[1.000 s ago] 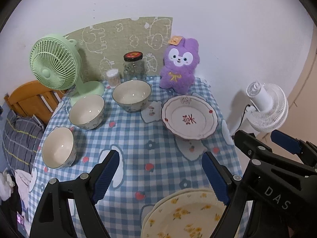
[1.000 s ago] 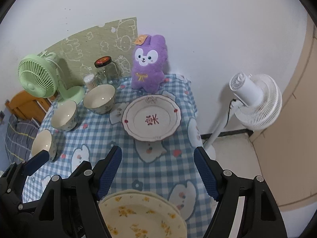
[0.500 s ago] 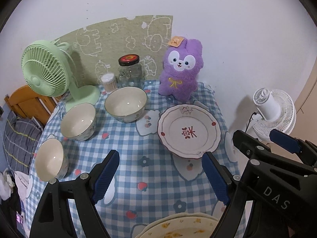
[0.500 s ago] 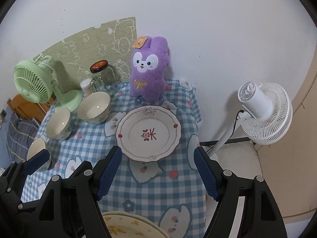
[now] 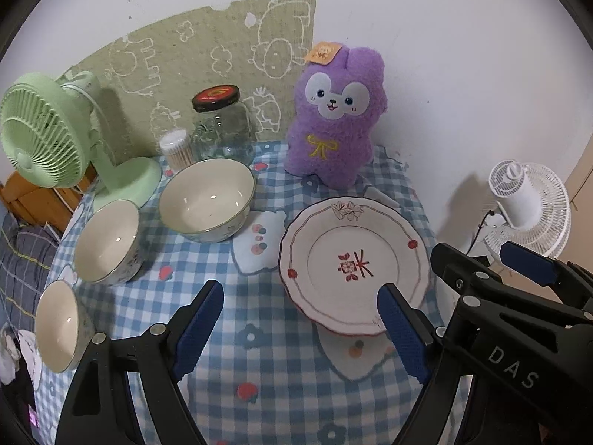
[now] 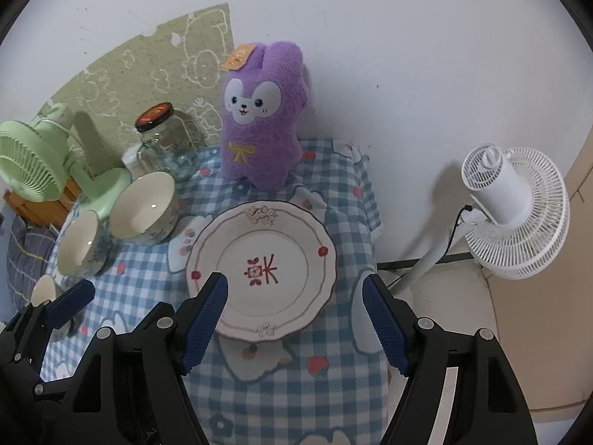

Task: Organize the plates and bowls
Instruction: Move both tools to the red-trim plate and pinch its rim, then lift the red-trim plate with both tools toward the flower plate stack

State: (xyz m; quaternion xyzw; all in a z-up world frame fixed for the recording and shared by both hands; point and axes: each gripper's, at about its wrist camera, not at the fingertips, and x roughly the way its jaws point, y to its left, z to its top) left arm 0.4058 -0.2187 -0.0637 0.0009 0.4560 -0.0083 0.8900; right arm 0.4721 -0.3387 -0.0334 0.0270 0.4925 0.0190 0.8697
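A white plate with a red flower motif (image 5: 352, 263) (image 6: 263, 267) lies on the blue checked tablecloth (image 5: 259, 371) in front of a purple plush toy. Three cream bowls run along the left: a large one (image 5: 207, 200) (image 6: 142, 207), a middle one (image 5: 107, 246) (image 6: 79, 246) and a near one (image 5: 59, 324) (image 6: 42, 289). My left gripper (image 5: 300, 330) hovers open over the cloth, its right finger over the plate's near rim. My right gripper (image 6: 294, 319) is open above the plate's near edge, holding nothing; it also shows at the right of the left wrist view (image 5: 526, 263).
At the back stand a purple plush toy (image 5: 333, 118) (image 6: 263, 118), a glass jar with a dark lid (image 5: 222, 126), a tub of cotton swabs (image 5: 176, 150) and a green desk fan (image 5: 48, 133). A white floor fan (image 6: 515, 215) stands off the table's right edge.
Both grippers have moved forward over the table and lower. The red-motif plate now lies near their fingertips; the yellow-flowered plate at the front edge has dropped out of view.
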